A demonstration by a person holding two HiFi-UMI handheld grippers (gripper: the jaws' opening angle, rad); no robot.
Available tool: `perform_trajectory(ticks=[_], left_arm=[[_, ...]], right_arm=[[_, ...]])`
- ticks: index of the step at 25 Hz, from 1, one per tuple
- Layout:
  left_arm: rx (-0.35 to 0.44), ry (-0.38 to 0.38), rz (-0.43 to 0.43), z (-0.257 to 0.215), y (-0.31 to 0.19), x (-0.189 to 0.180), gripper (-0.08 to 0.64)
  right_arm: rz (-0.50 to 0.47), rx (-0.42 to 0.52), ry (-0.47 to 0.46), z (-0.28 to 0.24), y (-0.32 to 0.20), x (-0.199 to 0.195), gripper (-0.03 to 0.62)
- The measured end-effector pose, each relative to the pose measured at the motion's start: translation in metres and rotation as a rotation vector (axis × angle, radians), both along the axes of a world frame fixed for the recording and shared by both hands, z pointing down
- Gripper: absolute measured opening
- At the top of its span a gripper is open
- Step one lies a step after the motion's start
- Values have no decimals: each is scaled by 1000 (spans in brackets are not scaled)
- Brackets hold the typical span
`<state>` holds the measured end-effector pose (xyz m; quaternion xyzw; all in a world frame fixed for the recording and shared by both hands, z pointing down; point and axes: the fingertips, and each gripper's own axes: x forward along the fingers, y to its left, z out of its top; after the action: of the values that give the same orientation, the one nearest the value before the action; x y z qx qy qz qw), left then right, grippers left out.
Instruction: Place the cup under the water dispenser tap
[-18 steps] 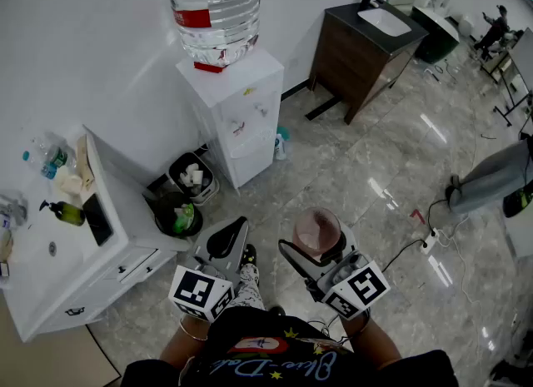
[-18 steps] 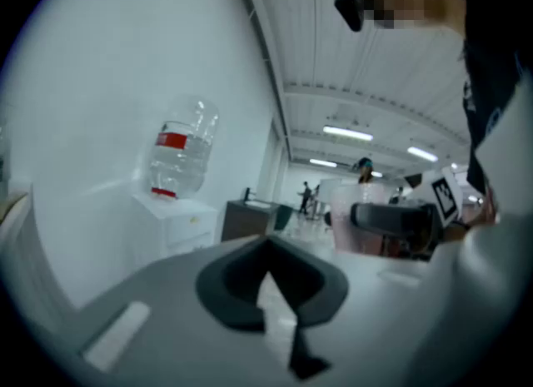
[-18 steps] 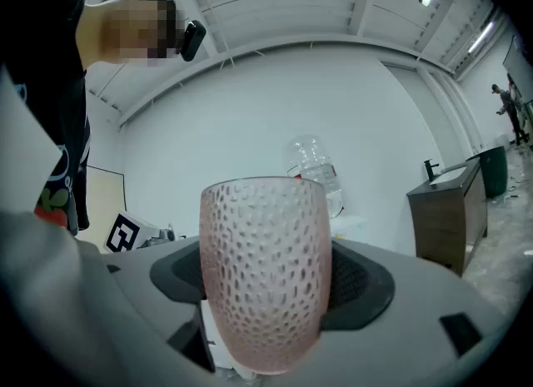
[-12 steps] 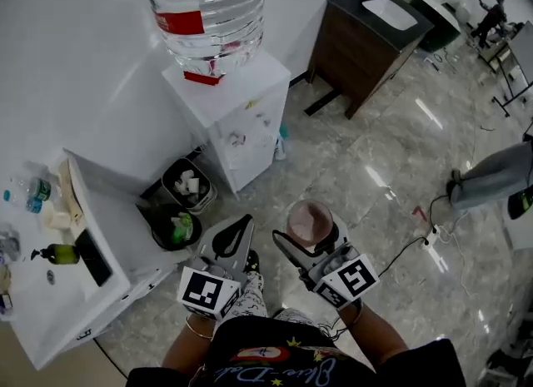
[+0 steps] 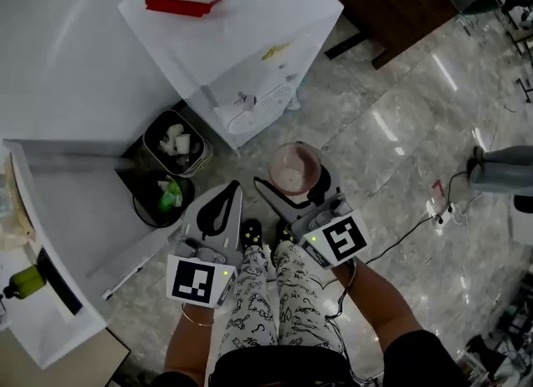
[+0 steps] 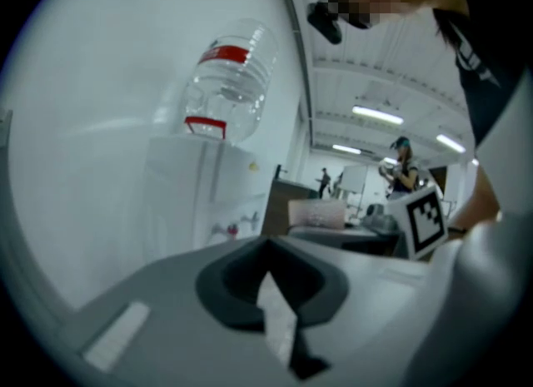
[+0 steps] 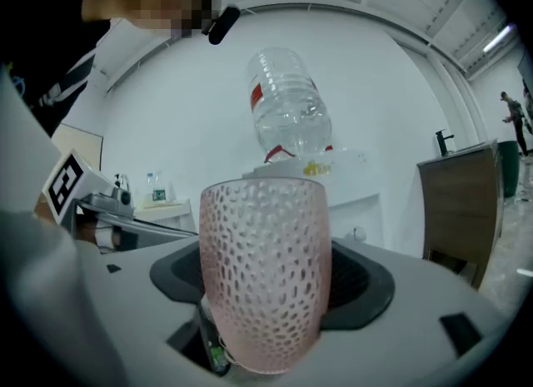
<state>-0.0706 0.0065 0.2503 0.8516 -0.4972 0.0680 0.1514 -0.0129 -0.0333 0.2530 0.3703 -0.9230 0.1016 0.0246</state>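
We hold the pink dimpled cup [image 7: 265,273] upright, clamped in the wide-set jaws of the right gripper [image 5: 290,186], in the air short of the water dispenser [image 5: 250,36]. The left gripper [image 5: 226,198] hangs beside it, jaws together, empty. We should carry the cup level into the recess [image 7: 350,213] (it looks narrow) and centre its rim under the tap [image 7: 356,233] before letting go.

White wall [image 5: 67,44], glossy grey marble floor [image 5: 400,127], dark wooden cabinet [image 5: 400,2], white counter [image 5: 58,210], two black bins [image 5: 152,146]
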Motion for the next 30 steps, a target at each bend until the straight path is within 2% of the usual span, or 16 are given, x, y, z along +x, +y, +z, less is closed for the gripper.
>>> perform_trajectory(ticks=[3, 6, 10, 15, 24, 27, 30], left_arm=[[-8, 2, -27, 51, -14, -5, -6], [-33, 34, -57, 96, -15, -5, -6], [-75, 59, -73, 142, -6, -3, -6], [-116, 67, -91, 178, 0, -20, -6], [-195, 47, -109, 207, 8, -46, -6], [-216, 96, -130, 209, 8, -47, -6], [-227, 88, -126, 211, 10, -42, -6]], right_arm=[[17, 40, 38, 62, -33, -12, 385], [45, 25, 76, 122, -51, -15, 385], [46, 47, 66, 168, -65, -20, 385], [65, 107, 19, 193, -94, -40, 385], [133, 109, -11, 229, -134, -48, 385], [120, 129, 4, 231, -134, -52, 385], [97, 153, 18, 232, -134, -59, 385]])
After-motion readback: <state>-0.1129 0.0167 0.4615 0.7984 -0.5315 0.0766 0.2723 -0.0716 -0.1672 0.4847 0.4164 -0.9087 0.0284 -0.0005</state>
